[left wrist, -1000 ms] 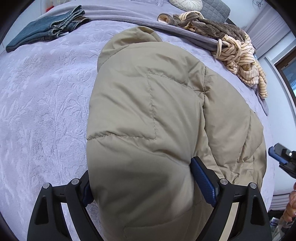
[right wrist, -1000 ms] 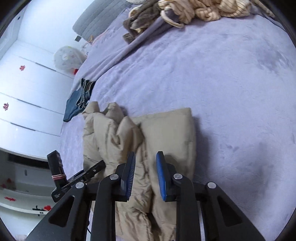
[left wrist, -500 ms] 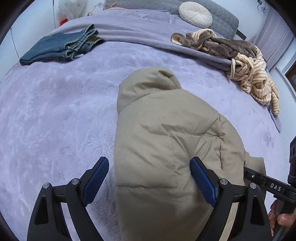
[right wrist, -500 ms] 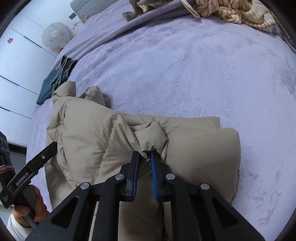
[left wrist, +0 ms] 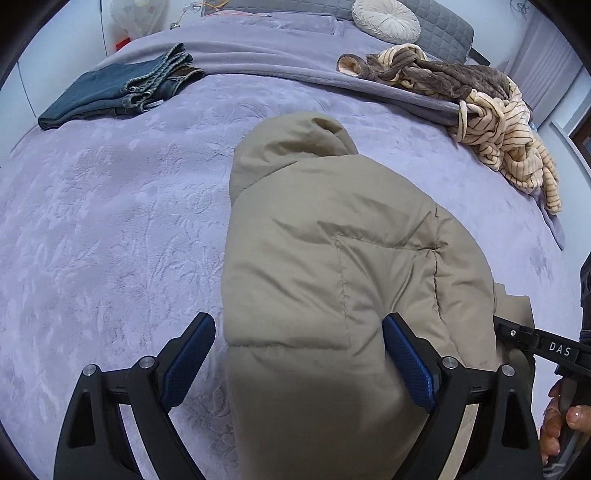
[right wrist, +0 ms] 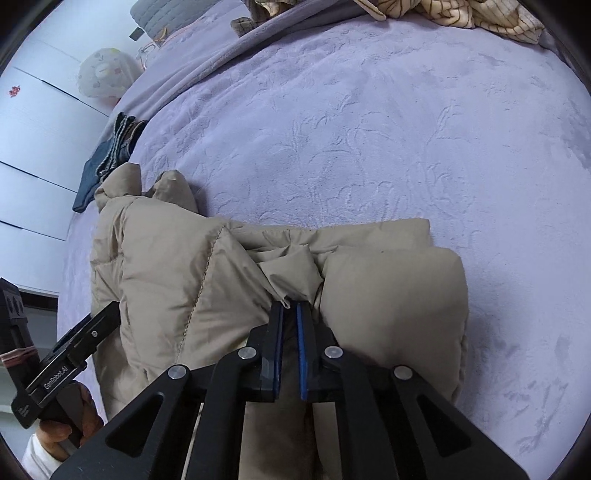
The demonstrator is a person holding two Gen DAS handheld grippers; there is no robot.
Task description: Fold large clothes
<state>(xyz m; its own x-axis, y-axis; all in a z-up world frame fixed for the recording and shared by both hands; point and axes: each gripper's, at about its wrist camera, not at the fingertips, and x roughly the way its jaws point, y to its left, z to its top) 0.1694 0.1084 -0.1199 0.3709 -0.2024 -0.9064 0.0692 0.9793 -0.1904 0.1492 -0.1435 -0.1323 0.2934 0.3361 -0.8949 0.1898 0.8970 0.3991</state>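
Observation:
A beige puffer jacket lies folded in a bundle on the lilac bedspread, hood end pointing away. My left gripper is open, its blue pads wide apart on either side of the jacket's near edge. In the right wrist view the jacket fills the lower middle. My right gripper is shut on a pinched fold of the jacket's fabric. The left gripper's body shows at the lower left there, and the right gripper's body shows at the right in the left wrist view.
Folded blue jeans lie at the far left of the bed. A pile of striped and brown clothes lies at the far right. A round cushion rests by the grey headboard. White cupboards stand beyond the bed's left side.
My right gripper has closed on a fold of the jacket. My left gripper has pulled back from the jacket, whose bundle now lies lower and flatter on the bed.

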